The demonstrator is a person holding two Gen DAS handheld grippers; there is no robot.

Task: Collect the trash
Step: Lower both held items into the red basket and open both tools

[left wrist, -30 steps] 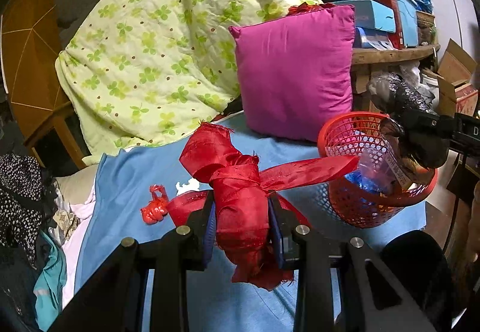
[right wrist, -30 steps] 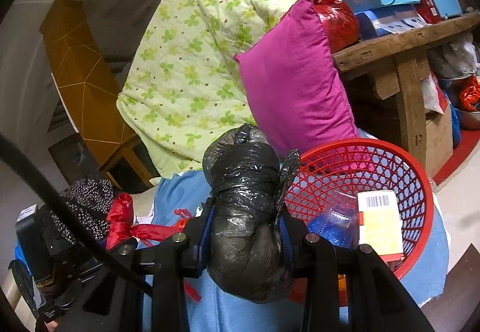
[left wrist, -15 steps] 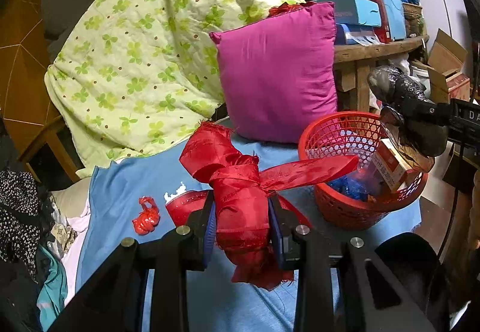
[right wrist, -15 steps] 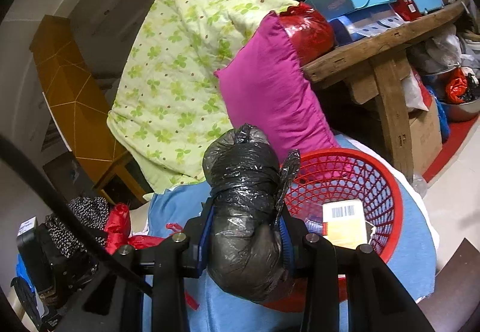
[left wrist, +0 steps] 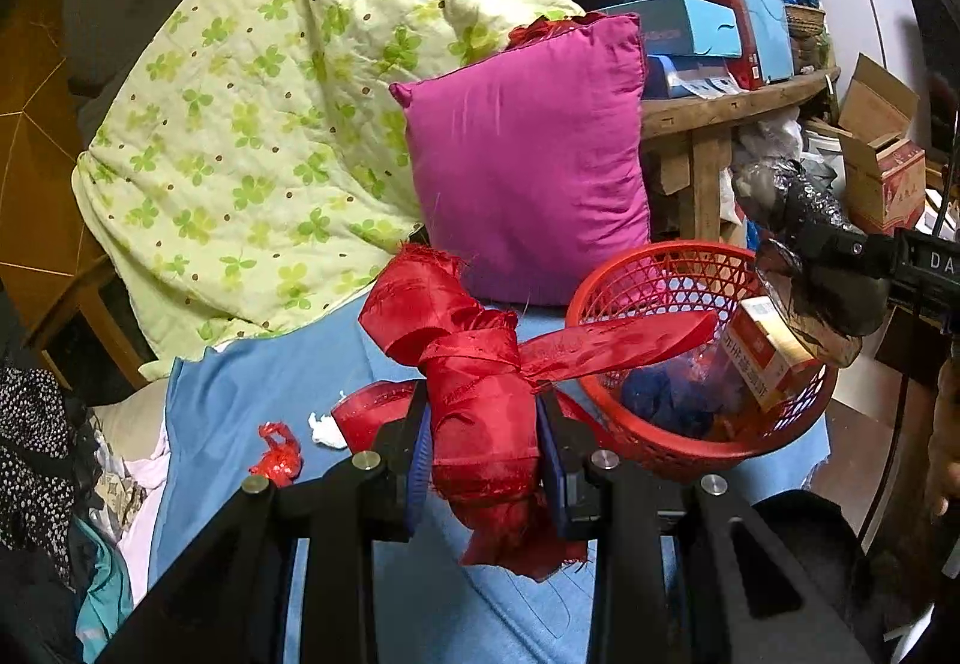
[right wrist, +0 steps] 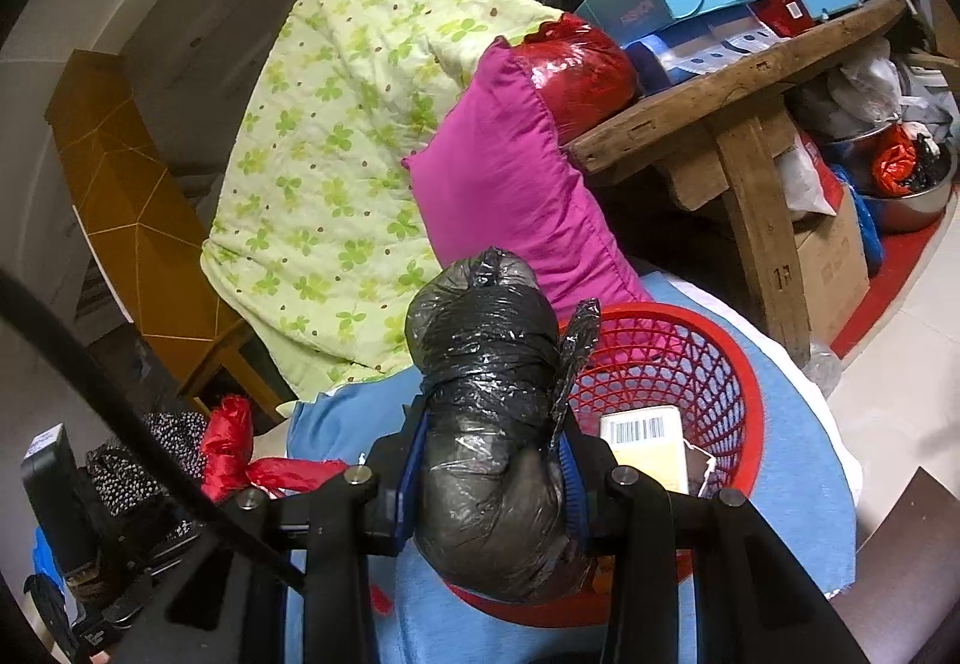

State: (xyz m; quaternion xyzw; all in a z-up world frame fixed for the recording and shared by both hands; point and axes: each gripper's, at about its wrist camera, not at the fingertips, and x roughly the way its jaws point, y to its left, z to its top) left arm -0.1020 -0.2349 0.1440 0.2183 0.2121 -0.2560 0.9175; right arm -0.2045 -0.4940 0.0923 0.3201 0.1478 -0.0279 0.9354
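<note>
Sprawling across the far left, the green clover quilt (left wrist: 252,124) slumps beside the magenta pillow (left wrist: 528,166), and both sit further from the grippers than a second ago, with more of the blue cloth (left wrist: 240,394) showing in front. That pull-back looks to me like lining up for the drop, not a retreat. On the near right of the cloth stands the red mesh basket (left wrist: 654,448), already holding a red-and-yellow carton (left wrist: 762,352) and some blue scrap. Over its right rim the right gripper (right wrist: 492,472) pinches the black plastic bag bundle (right wrist: 486,424) between its blue pads, so that piece of trash seems a release away from landing inside. Left of the basket, the left gripper (left wrist: 486,460) is clamped on the knotted red ribbon bundle (left wrist: 474,382), whose loose tail reaches out over the basket's mouth. Smaller bits remain on the cloth at left: a crumpled red wrapper (left wrist: 276,454) and a white scrap (left wrist: 324,427), both uncollected.
</note>
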